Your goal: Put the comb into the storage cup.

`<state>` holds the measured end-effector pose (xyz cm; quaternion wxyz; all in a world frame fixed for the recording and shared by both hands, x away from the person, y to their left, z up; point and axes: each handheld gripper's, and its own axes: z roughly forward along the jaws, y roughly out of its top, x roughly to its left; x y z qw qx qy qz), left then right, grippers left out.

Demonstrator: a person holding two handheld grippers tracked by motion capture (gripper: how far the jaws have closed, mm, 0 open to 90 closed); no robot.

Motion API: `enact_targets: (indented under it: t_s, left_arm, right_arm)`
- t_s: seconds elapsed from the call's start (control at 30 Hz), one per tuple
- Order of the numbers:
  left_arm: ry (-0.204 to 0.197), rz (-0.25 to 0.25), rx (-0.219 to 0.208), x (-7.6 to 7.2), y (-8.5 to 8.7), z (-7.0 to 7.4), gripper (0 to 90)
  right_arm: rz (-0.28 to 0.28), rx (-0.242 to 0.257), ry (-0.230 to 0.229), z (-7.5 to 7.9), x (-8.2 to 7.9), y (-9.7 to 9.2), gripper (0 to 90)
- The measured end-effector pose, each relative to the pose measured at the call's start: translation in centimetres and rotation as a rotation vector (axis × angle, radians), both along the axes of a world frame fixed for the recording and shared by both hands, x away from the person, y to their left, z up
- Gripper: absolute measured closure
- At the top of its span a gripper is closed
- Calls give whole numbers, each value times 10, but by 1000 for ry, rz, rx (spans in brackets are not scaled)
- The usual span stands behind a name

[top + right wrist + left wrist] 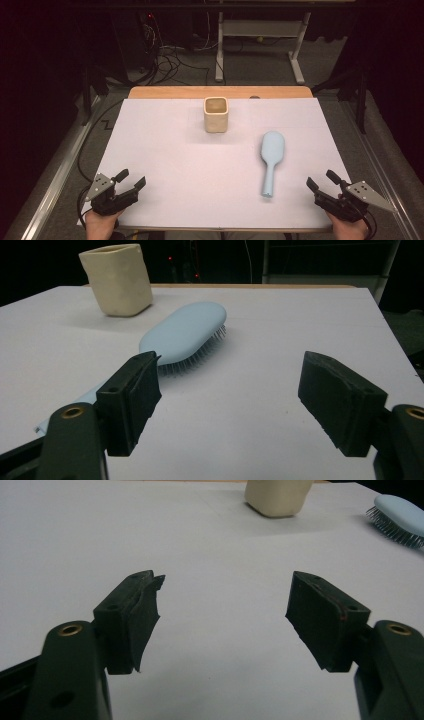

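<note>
Two grippers are held low at the near corners of the white tabletop [165,150], the left gripper [131,181] angled inward to the right and the right gripper [322,181] inward to the left, each gripped from below by a hand. Both sets of jaws are spread wide with nothing between them. The blue hairbrush [270,157] is seen bristles-down ahead of the right gripper, apart from it, with the cream cup [216,114] farther back.

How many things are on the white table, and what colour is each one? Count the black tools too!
Light blue hairbrush: 1
Cream cup: 1
Black tools, the left tool and the right tool, both open: 2
Total: 4
</note>
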<state>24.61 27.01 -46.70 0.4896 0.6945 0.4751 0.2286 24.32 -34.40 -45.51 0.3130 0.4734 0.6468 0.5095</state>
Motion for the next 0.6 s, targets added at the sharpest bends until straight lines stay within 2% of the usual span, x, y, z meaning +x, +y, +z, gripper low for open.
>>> enact_targets:
  t_s: [0.23,0.37,0.6]
  left_arm:
    - [3,-16,12,0,-2,0,295]
    - [8,-14,4,2,-2,0,295]
    - [7,-20,-3,2,-2,0,298]
  right_arm:
    - [7,1,-7,2,-1,1,252]
    - [14,23,-6,2,3,3,247]
    - [30,14,-11,5,6,10,246]
